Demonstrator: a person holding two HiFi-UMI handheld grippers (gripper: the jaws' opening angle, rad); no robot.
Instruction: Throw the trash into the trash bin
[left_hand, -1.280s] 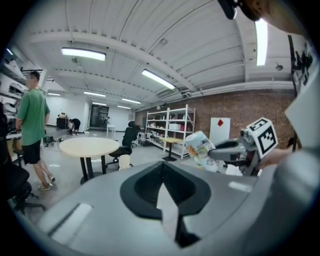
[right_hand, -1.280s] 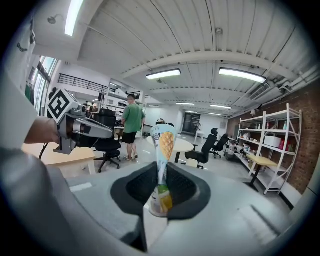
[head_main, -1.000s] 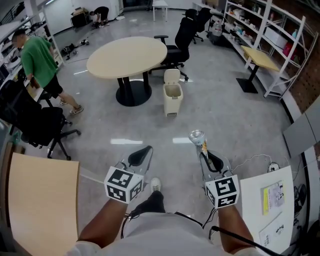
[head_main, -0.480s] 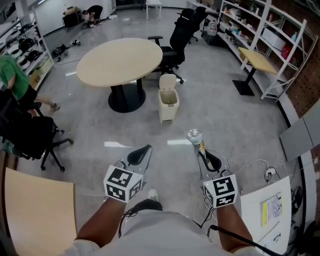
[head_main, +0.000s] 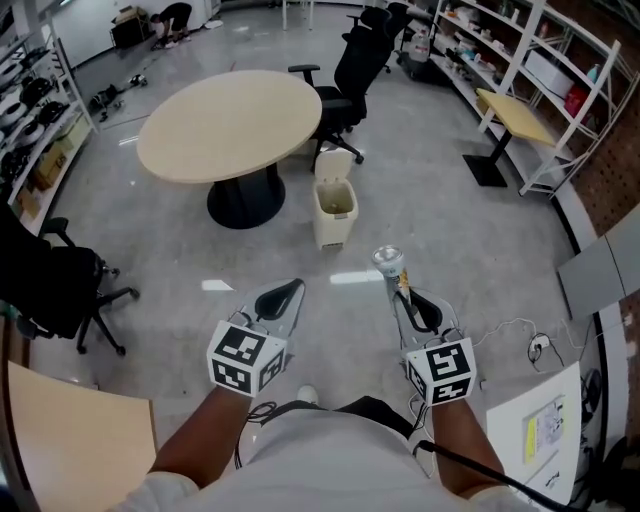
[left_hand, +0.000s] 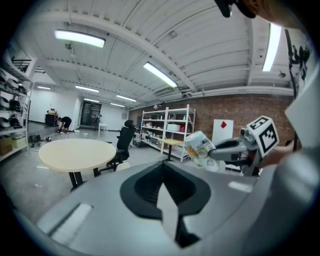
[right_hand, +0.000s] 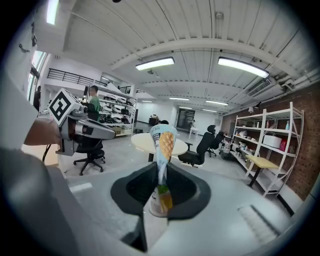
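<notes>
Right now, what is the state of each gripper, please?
Left gripper: closed, empty.
Right gripper: closed on the light-blue, cone-shaped paper ice-cream wrapper.

— How are the arms set?
— The left forearm (head_main: 195, 440) and right forearm (head_main: 465, 450) reach forward side by side (wrists about level with each other), grippers pointing away from the body.
— And the jaws?
— The left gripper (head_main: 283, 293) has its jaws together, nothing between them. The right gripper (head_main: 398, 292) is clamped on a cone-shaped wrapper (head_main: 391, 264), which seems to stand upright from the tips.
</notes>
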